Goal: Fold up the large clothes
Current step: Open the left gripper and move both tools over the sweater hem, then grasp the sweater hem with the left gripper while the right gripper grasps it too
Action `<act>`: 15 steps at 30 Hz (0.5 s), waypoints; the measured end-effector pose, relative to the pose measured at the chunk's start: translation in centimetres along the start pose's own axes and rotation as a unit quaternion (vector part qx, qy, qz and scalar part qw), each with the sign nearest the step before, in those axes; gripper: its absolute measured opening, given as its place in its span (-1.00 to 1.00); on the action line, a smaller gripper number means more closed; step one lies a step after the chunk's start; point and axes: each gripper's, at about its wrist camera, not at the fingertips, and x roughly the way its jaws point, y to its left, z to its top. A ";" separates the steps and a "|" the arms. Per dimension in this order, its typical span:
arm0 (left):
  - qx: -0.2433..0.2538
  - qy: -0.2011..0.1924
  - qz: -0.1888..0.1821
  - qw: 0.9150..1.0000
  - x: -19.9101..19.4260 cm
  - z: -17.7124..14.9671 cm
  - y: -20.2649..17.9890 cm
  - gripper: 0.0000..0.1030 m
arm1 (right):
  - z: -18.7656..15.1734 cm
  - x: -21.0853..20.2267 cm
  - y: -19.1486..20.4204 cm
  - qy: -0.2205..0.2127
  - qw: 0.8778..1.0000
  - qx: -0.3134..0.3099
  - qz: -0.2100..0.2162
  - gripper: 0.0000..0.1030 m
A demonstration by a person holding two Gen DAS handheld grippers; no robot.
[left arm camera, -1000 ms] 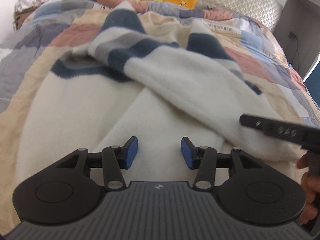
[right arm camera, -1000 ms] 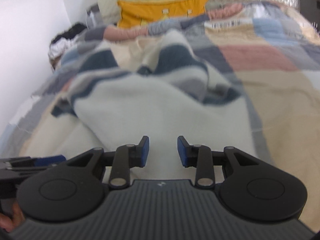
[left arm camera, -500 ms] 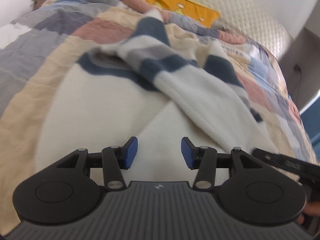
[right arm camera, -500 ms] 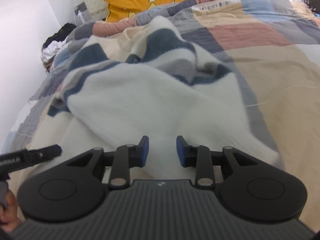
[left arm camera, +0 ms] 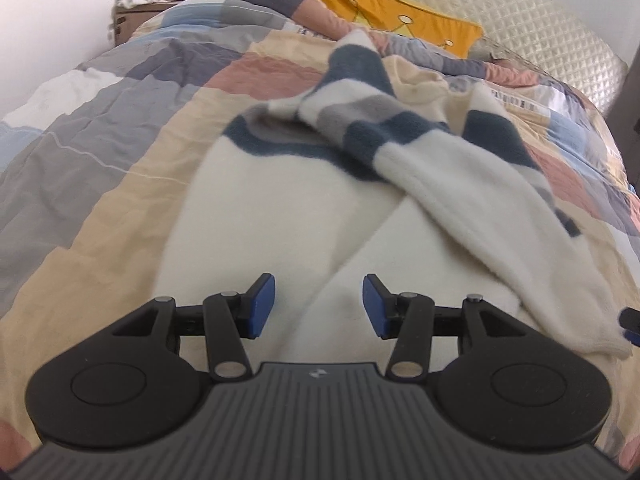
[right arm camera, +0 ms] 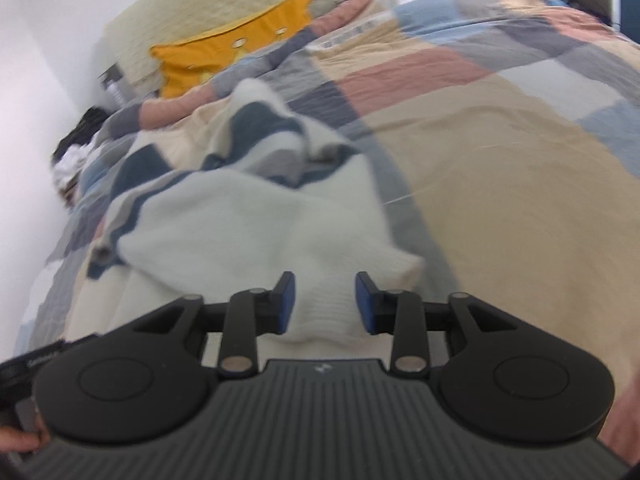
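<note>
**Operator:** Where is the garment, and how should I expect it to behave?

**Manual:** The sweater (left arm camera: 280, 216) lies on the patchwork quilt (left arm camera: 120, 152), directly ahead of both tools. Its cream body is spread flat in the near field. A sleeve (left arm camera: 480, 208) is crossed over the body and runs toward the right edge of the left wrist view, ending in a ribbed cuff (left arm camera: 600, 340). The navy and grey striped part is bunched toward the orange pillow (left arm camera: 400, 12). Judge the fabric as a thick, fuzzy knit: soft, limp, moderately light, not fragile. It will sag and stretch when lifted and will likely drag on the quilt. Do not expect it to hold any shape unsupported.

**Operator:** Where do I take hold?

**Manual:** Grip at finished edges: the hem, a cuff, or a shoulder seam. A ribbed edge gives the pads a firmer bite than the open body. Take one layer only where layers overlap.

**Operator:** What is the state of the left gripper (left arm camera: 319, 306)?

**Manual:** Its jaws stand wide apart and hold nothing. It hovers over the cream body, near a crease; whether it touches the fabric cannot be told.

**Operator:** And the right gripper (right arm camera: 325, 302)?

**Manual:** Its jaws are also apart, not clamped. A ribbed cream edge (right arm camera: 324, 320) of the sweater lies between the blue pads (right arm camera: 285, 304). Contact with either pad cannot be confirmed; this view is blurred. Close only once the edge sits fully between the pads.
</note>
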 end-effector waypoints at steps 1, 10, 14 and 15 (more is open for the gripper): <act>-0.010 -0.002 0.001 1.000 -0.2 0.0 0.3 0.06 | 0.0 -0.2 -0.3 -0.004 1.000 0.005 -0.006 -0.03; -0.218 0.014 0.016 0.976 -0.2 0.2 8.1 0.06 | -1.5 2.5 -5.3 0.086 0.978 0.188 0.027 0.39; -0.270 0.004 0.006 0.963 -0.6 0.0 9.7 0.06 | -2.4 3.2 -5.4 0.105 0.968 0.222 0.056 0.40; -0.283 -0.003 0.007 0.959 -0.8 -0.2 9.9 0.06 | -2.4 3.2 -5.1 0.108 0.968 0.217 0.062 0.40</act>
